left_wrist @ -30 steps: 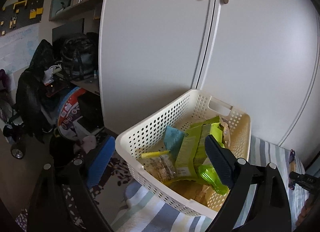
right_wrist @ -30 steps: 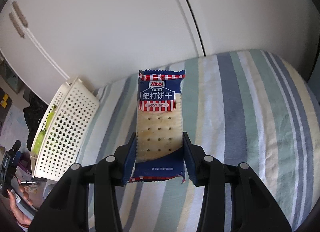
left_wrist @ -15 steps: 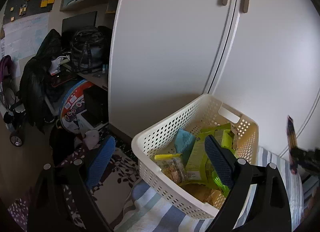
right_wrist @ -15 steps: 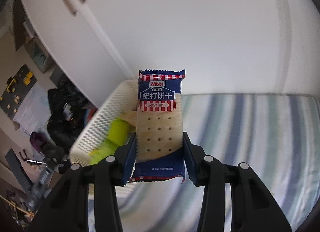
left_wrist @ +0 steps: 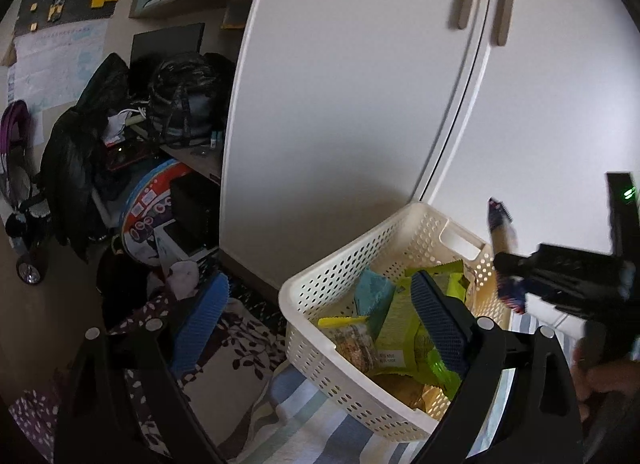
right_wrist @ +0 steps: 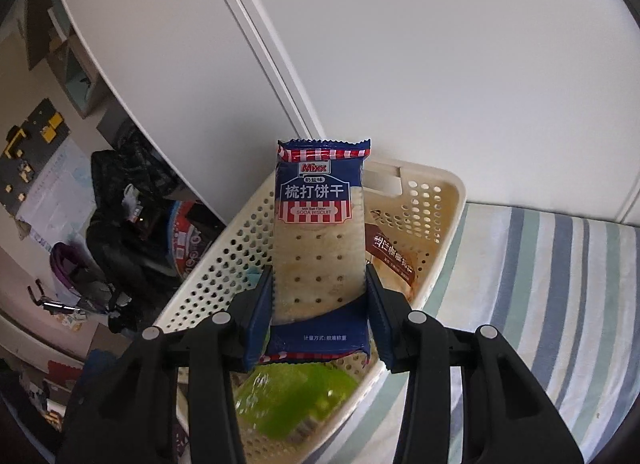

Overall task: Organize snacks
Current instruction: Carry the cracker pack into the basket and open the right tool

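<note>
My right gripper [right_wrist: 319, 296] is clamped on a Mixx soda biscuit packet [right_wrist: 320, 240], labelled "SODA BISCUIT" under Chinese characters, held upright above the cream perforated basket [right_wrist: 448, 192]. Only my left wrist view shows the same packet edge-on [left_wrist: 503, 232] over the basket's far rim [left_wrist: 460, 238], along with a green snack bag [left_wrist: 394, 328] inside. My left gripper [left_wrist: 320, 320] stands wide and empty at the basket's near side. The basket sits on a striped sheet [right_wrist: 560, 284] before white wardrobe doors [left_wrist: 360, 104]; a backpack [left_wrist: 182, 100] rests on a desk beyond.
</note>
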Action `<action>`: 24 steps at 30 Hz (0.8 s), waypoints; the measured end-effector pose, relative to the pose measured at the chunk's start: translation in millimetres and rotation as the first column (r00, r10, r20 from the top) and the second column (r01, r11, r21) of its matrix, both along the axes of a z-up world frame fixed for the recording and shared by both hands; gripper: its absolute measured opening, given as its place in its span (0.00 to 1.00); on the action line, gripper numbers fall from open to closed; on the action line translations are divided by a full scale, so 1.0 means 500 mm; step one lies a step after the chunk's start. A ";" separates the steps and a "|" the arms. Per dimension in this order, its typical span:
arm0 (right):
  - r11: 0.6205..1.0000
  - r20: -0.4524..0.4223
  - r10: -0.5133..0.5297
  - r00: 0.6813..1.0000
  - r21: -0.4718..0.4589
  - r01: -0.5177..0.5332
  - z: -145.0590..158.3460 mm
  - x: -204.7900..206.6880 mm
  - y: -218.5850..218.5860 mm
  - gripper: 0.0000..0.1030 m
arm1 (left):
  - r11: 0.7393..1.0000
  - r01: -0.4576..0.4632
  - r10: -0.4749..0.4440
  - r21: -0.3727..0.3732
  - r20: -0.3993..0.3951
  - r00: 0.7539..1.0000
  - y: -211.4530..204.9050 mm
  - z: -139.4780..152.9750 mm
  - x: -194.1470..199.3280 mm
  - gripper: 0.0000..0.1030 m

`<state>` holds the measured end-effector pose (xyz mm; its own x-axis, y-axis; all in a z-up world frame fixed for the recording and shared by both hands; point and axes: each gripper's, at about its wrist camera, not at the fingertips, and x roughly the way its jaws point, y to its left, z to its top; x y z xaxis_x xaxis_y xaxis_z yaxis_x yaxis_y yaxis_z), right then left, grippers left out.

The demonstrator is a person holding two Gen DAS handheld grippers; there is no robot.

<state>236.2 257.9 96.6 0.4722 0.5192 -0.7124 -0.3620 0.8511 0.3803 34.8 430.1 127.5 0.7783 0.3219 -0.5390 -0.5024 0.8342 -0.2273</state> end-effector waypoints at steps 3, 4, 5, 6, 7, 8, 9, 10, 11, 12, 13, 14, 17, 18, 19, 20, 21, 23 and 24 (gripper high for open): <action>1.000 -0.026 -0.009 1.000 0.005 0.010 -0.023 0.014 0.009 0.42 | 1.000 -0.003 0.003 0.003 0.003 1.000 0.002 0.002 -0.001 0.91; 1.000 -0.033 -0.010 0.999 0.005 0.010 -0.031 0.015 0.010 0.43 | 1.000 -0.006 0.006 0.003 0.004 1.000 0.004 0.002 -0.001 0.91; 1.000 -0.046 -0.008 0.999 0.006 0.008 -0.040 0.017 0.012 0.44 | 1.000 -0.008 0.008 0.003 0.004 1.000 0.004 0.002 -0.002 0.91; 1.000 -0.053 -0.008 0.999 0.002 0.008 -0.045 0.016 0.018 0.46 | 1.000 -0.008 0.008 0.003 0.004 1.000 0.004 0.002 -0.002 0.92; 1.000 -0.056 -0.011 0.998 -0.007 0.011 -0.049 0.015 0.019 0.47 | 1.000 -0.008 0.008 0.003 0.004 1.000 0.004 0.002 -0.002 0.92; 1.000 -0.048 -0.018 0.999 -0.016 0.017 -0.047 0.015 0.017 0.47 | 1.000 -0.010 0.010 0.004 0.004 1.000 0.003 0.002 -0.002 0.92; 0.999 -0.021 -0.023 1.000 -0.032 0.023 -0.042 0.009 0.014 0.47 | 1.000 -0.010 0.010 0.004 0.005 1.000 0.003 0.003 -0.002 0.93; 0.998 0.009 -0.025 1.000 -0.050 0.025 -0.034 0.002 0.013 0.47 | 1.000 -0.009 0.009 0.004 0.006 1.000 0.003 0.003 -0.003 0.93; 0.997 0.038 -0.029 0.999 -0.065 0.031 -0.025 -0.006 0.013 0.47 | 1.000 -0.008 0.008 0.005 0.007 1.000 0.003 0.003 -0.004 0.93; 0.997 0.054 -0.031 0.998 -0.069 0.035 -0.019 -0.009 0.010 0.47 | 1.000 -0.007 0.007 0.007 0.008 1.000 0.002 0.004 -0.004 0.93; 0.997 0.069 -0.030 0.997 -0.066 0.034 -0.011 -0.013 0.003 0.47 | 1.000 -0.005 0.005 0.010 0.008 1.000 0.000 0.004 -0.005 0.93; 0.998 0.078 -0.022 0.997 -0.057 0.027 -0.004 -0.017 0.001 0.47 | 1.000 -0.005 0.005 0.013 0.008 1.000 -0.001 0.005 -0.005 0.93; 0.998 0.077 -0.002 0.997 -0.058 0.006 0.003 -0.021 0.002 0.47 | 1.000 -0.008 0.008 0.028 0.004 1.000 -0.005 0.005 -0.005 0.93; 0.998 0.076 0.002 0.997 -0.062 0.003 0.003 -0.019 0.004 0.47 | 0.999 -0.007 0.007 0.031 0.002 1.000 -0.005 0.005 -0.004 0.93; 0.998 0.075 0.006 0.997 -0.066 -0.001 0.002 -0.022 0.003 0.47 | 0.999 -0.006 0.006 0.032 -0.001 1.000 -0.005 0.005 -0.003 0.93; 0.997 0.072 0.010 0.997 -0.072 -0.005 -0.002 -0.024 0.005 0.47 | 1.000 -0.005 0.005 0.031 -0.002 1.000 -0.005 0.005 -0.001 0.93; 0.997 0.070 0.012 0.997 -0.081 -0.006 -0.004 -0.026 0.009 0.47 | 1.000 -0.003 0.003 0.030 -0.002 1.000 -0.005 0.006 0.000 0.93; 0.994 0.068 0.008 0.998 -0.108 -0.001 -0.012 -0.031 0.012 0.48 | 0.999 -0.005 0.005 0.036 -0.001 1.000 -0.008 0.008 -0.002 0.93; 0.993 0.070 0.006 0.998 -0.116 0.002 -0.015 -0.034 0.015 0.52 | 0.999 -0.008 0.008 0.039 -0.001 1.000 -0.008 0.008 -0.002 0.93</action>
